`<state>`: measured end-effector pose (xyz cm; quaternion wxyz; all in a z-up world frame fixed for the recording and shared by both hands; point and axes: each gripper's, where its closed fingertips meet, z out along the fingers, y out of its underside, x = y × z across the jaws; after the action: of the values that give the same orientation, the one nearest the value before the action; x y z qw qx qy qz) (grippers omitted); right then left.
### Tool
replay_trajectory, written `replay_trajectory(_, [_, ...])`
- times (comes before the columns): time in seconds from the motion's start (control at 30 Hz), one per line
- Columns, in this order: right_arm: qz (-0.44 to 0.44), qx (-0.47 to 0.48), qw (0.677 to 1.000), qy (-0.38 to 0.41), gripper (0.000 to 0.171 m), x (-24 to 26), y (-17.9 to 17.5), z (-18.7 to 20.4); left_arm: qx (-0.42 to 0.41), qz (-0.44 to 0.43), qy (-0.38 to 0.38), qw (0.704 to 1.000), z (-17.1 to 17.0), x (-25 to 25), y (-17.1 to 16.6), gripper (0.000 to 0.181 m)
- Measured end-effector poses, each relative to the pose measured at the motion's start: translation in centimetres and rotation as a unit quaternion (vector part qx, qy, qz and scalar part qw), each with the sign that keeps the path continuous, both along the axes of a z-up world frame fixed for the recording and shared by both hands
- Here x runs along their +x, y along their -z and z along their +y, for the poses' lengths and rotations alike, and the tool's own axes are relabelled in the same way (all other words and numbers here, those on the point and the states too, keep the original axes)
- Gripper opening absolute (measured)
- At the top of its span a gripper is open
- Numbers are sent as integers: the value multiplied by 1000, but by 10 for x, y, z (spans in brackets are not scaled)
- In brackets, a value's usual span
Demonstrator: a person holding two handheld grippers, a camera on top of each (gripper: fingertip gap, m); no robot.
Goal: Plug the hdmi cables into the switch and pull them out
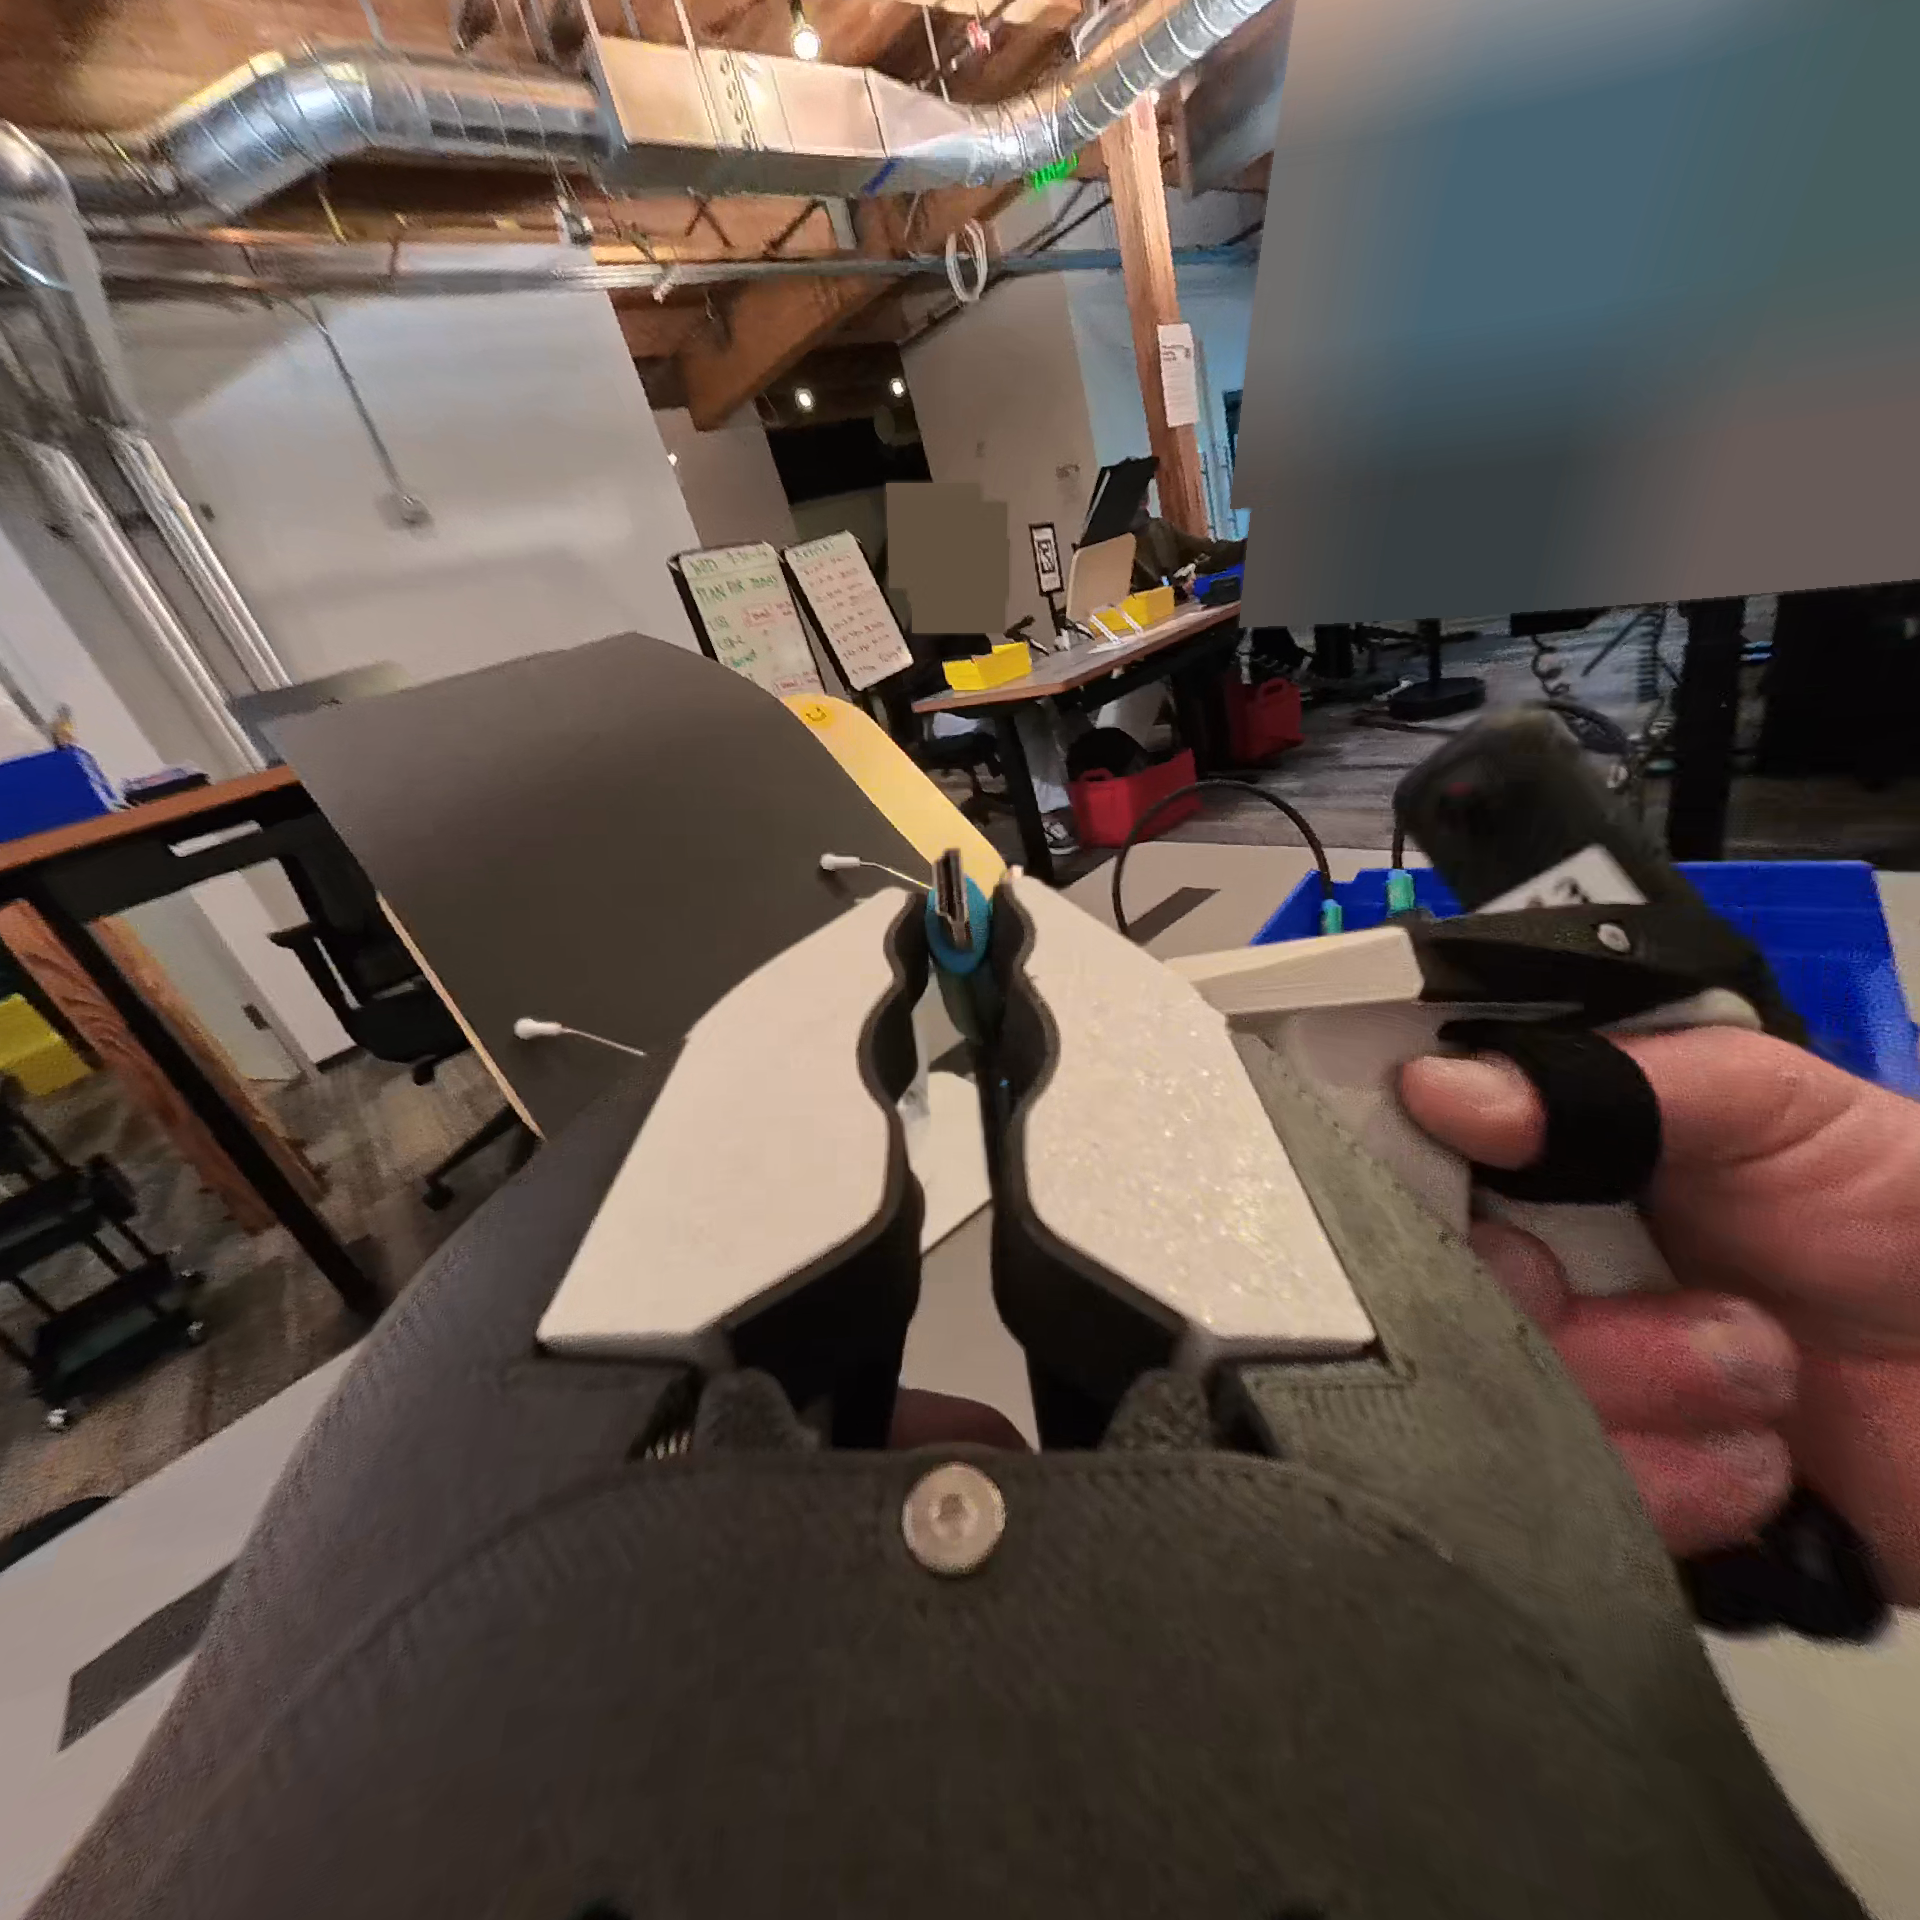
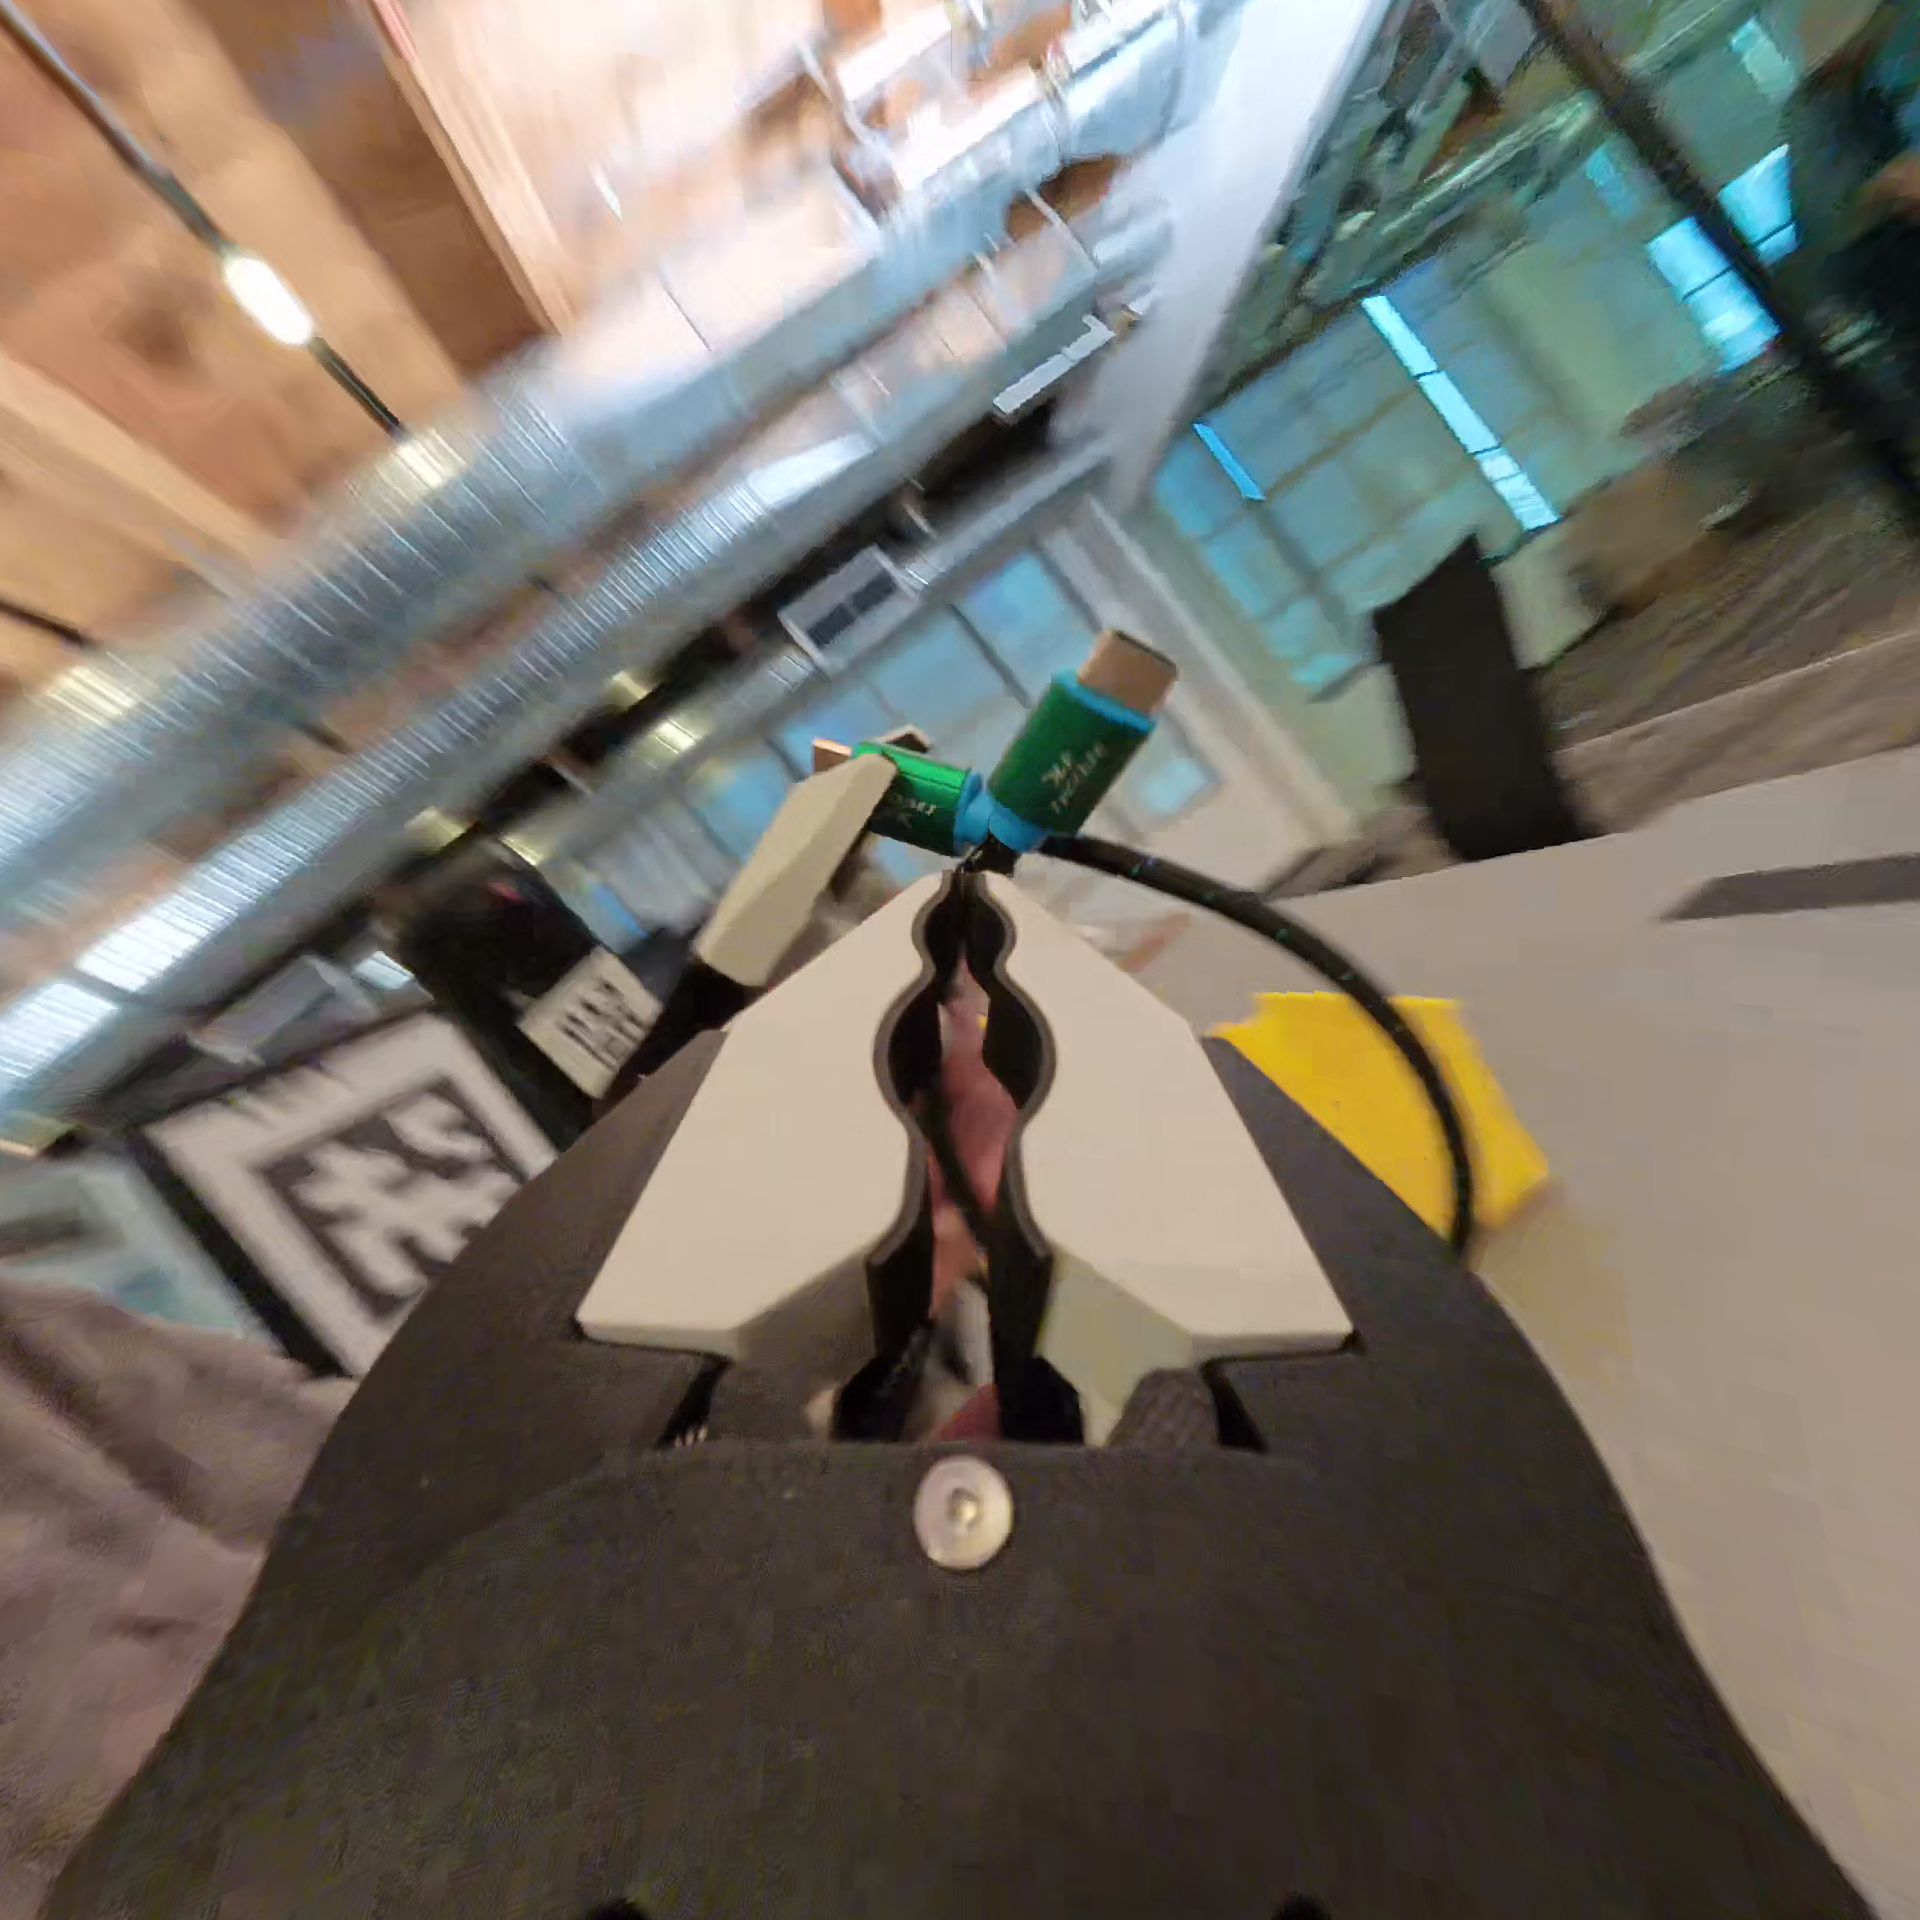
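My left gripper (image 1: 961, 906) is shut on an HDMI plug (image 1: 949, 888) with a blue collar; the metal tip sticks out past the fingertips. In the right wrist view this plug (image 2: 914, 802) is green, with a white finger (image 2: 800, 862) of the left gripper against it. My right gripper (image 2: 966, 883) is shut on a black cable (image 2: 1351, 997) just below a second green plug (image 2: 1075, 750), which points up and right. The two plugs are close together, held above a grey table (image 2: 1714, 1039). No switch is in view.
A hand holds the right gripper, and its white finger (image 1: 1309, 971) points left in the left wrist view. A blue bin (image 1: 1818, 935) stands behind it, with two small green plug ends (image 1: 1330, 920) at its rim. A yellow piece (image 2: 1382, 1091) lies on the table. A dark board (image 1: 582, 831) stands ahead on the left.
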<state>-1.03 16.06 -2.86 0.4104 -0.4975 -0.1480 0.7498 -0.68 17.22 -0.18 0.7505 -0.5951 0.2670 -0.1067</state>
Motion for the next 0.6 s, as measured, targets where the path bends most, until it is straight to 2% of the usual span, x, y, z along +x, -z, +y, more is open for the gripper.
replay_trajectory(0.1, [66,-41,996,-42,0,-3,-6,-10,37,0,-5,999,-2,-2,-1,12])
replay_trajectory(0.2, [73,-23,996,-43,0,-1,-14,-14,62,-5,1,998,-8,-3,-11,12])
replay_trajectory(0.33, [22,35,999,2,0,1,-5,-6,47,-3,2,999,-5,-2,-5,11])
replay_trajectory(0.4, [-38,116,991,48,5,3,-4,-4,36,-7,2,999,-3,-4,-5,11])
replay_trajectory(0.47, [-126,231,957,119,10,5,-3,-3,21,-13,16,1000,-3,-4,-6,11])
replay_trajectory(0.6, [-264,443,816,261,14,13,-6,0,2,0,16,1000,-1,-3,-5,11])
